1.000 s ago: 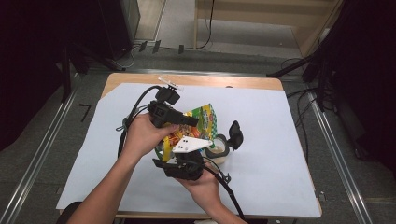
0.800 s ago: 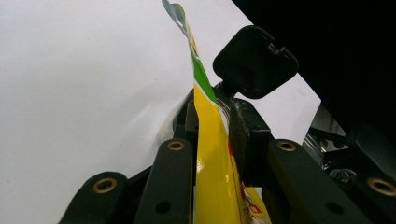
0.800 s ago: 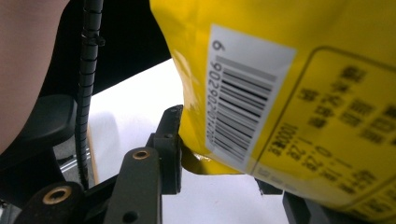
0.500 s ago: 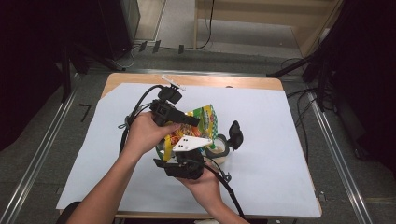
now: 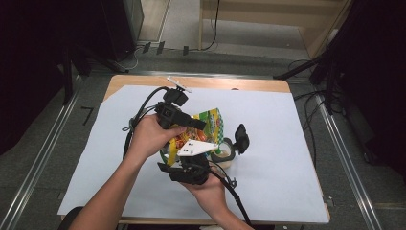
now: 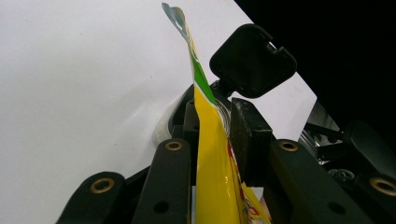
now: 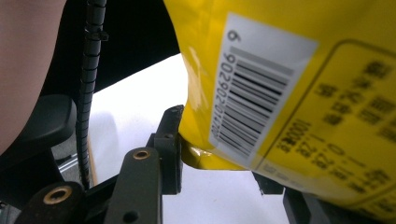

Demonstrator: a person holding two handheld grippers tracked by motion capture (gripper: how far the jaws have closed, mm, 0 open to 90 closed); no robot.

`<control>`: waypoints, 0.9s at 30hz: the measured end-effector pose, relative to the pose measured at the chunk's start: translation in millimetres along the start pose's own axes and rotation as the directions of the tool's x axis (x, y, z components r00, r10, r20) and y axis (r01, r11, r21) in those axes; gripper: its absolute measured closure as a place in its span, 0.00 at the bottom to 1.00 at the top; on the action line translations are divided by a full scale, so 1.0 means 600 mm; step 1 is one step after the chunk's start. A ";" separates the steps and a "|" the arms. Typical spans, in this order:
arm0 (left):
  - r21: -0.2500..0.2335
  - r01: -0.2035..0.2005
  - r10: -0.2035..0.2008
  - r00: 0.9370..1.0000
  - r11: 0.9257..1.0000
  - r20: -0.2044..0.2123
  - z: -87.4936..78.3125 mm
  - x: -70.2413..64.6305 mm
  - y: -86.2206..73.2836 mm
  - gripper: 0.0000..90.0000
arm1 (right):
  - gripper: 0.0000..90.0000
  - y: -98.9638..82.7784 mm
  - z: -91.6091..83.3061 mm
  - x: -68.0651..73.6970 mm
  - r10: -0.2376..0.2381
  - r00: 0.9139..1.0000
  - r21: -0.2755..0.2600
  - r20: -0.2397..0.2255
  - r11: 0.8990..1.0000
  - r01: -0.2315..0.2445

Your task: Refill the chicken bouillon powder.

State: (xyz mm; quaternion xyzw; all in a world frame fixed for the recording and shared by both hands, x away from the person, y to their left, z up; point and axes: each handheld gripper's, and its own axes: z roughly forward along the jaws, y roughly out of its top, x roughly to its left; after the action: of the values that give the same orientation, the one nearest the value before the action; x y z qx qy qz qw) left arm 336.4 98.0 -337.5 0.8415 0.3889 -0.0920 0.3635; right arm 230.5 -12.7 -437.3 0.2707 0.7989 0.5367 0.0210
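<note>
Snack bag held between both tongs, upright above the tabletop

The snack bag [image 5: 201, 129] stands edge-up between the two hands, its long axis running away from the person toward the far side of the tabletop [image 5: 287, 143]; the left tongs [image 6: 212, 140] are clamped on the bag's thin upper edge, which rises straight out between their jaws; the right tongs [image 7: 219, 163] grip the bag's lower corner from below, near the barcode, and sit nearer the person; a roll of tape [image 5: 223, 153] lies just beside the bag on the right; I judge the coming move to be a pull apart across the bag's seam, so each grip must stay on its own edge.
</note>
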 end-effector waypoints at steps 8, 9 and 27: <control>-0.007 -0.013 0.013 1.000 1.000 -0.004 0.000 -0.004 0.001 0.86 | 0.69 -0.001 -0.002 0.001 -0.008 1.000 -0.005 0.010 1.000 0.008; -0.007 -0.015 0.015 1.000 1.000 -0.004 0.000 -0.004 0.001 0.86 | 0.69 -0.001 -0.002 0.000 -0.010 1.000 -0.007 0.011 1.000 0.010; -0.026 -0.023 0.023 1.000 0.999 -0.011 -0.006 -0.007 0.001 0.86 | 0.69 0.003 -0.004 0.001 -0.022 1.000 -0.007 0.018 1.000 0.022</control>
State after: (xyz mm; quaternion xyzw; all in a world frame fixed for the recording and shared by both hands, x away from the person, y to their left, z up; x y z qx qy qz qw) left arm 333.3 97.7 -332.8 0.8416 0.3824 -0.0786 0.3733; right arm 230.0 -13.9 -434.7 0.2665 0.7998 0.5367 0.0351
